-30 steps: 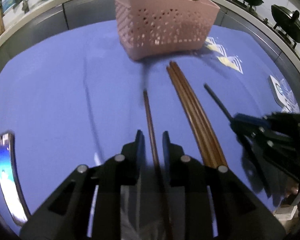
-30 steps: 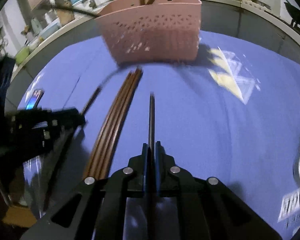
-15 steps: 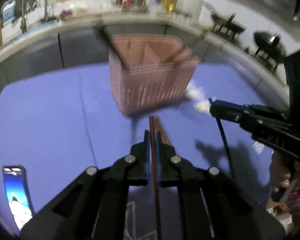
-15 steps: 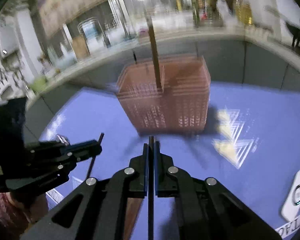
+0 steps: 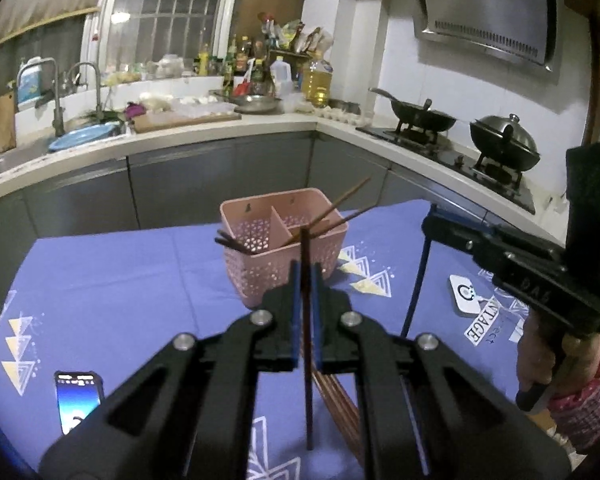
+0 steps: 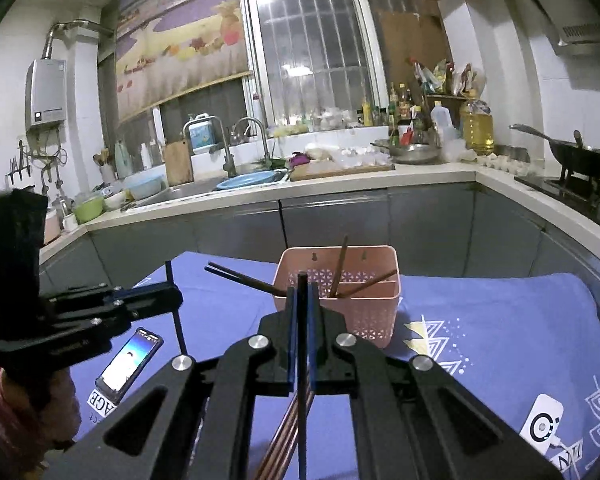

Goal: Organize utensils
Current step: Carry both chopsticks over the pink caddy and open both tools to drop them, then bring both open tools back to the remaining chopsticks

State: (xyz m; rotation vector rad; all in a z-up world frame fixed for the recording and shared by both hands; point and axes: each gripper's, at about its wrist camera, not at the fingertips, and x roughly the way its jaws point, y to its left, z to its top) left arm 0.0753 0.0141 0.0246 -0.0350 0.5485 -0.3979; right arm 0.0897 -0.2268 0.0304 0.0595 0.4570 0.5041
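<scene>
Chopsticks are pinched, one each, in the left gripper (image 5: 305,276) and right gripper (image 6: 301,292); the pink basket (image 5: 284,256) sits mid-frame. Thin sticks, probably loosely gripped, could swivel and miss its compartments.

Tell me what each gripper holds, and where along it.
Left gripper: a dark chopstick, pinched near its upper end. Right gripper: another dark chopstick, also near its upper end.

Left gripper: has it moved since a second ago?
Yes. The left gripper has risen: it was low over the blue tablecloth below the pink basket, and now looks down into it.
</scene>
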